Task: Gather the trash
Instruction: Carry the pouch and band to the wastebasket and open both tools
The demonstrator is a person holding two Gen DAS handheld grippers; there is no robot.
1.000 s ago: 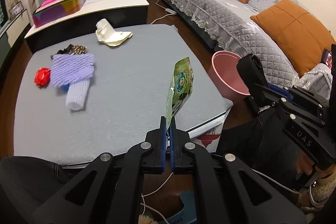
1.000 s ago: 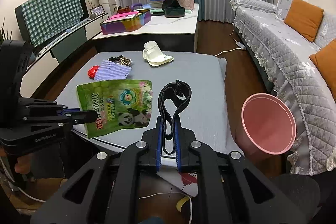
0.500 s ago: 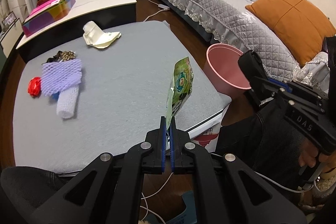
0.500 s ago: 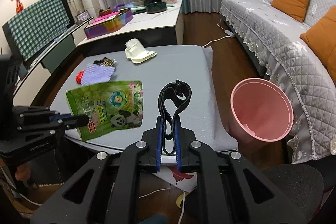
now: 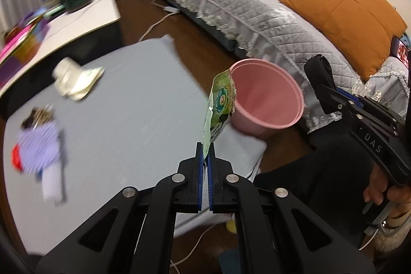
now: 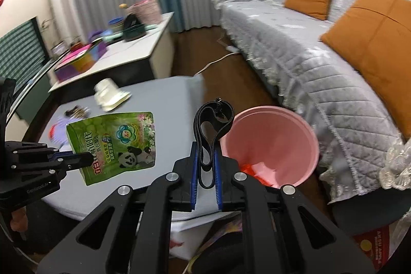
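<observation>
Left gripper I kept clamped on green pouch | right gripper clamped on black strap | pink bin sat just ahead-right of both.

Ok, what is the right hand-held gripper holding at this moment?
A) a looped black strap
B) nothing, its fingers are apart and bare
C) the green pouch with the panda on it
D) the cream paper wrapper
A: in the right wrist view the right hand-held gripper is clamped on a looped black strap, while the green pouch is pinched by the left hand-held gripper beside the pink bin.
</observation>
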